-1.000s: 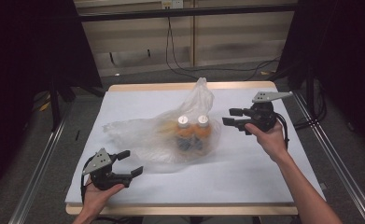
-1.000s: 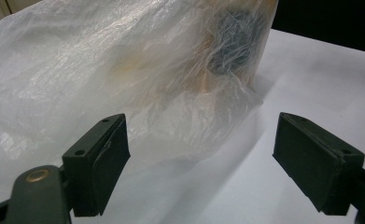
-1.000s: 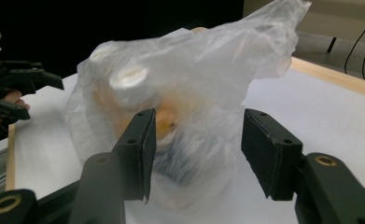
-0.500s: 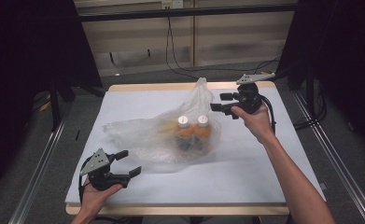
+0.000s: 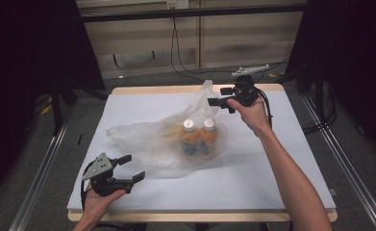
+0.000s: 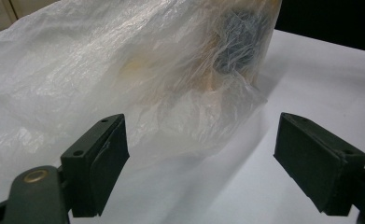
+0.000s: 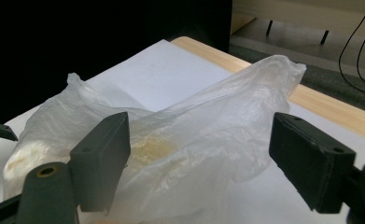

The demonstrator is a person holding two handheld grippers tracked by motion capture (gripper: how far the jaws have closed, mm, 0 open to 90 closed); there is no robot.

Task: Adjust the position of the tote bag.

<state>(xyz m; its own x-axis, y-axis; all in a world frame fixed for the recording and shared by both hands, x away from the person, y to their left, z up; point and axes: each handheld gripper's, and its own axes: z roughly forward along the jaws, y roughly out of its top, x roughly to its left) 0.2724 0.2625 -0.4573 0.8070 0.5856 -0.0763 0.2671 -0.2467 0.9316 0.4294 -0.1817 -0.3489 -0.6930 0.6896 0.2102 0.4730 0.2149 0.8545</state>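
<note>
At the near left corner of the surface (image 5: 128,96), the left tool (image 5: 133,169) rests with its jaws spread and nothing between them, pointing toward the plastic bag (image 5: 152,142). The bag lies in the middle of the surface, thin and crumpled, with two bottles (image 5: 198,137) with white caps side by side inside it. One peak of the bag (image 5: 206,91) stands up at the far side, and just beside it is the right tool (image 5: 213,97), whose jaws have just been opening and now stand wide, with only loose film ahead of them and no pinch on it. To do this step well, I think the right tool should take the raised film alone, not the bottles, and close fully before lifting. The left tool may hold the near edge, so that the bag does not slide.
</note>
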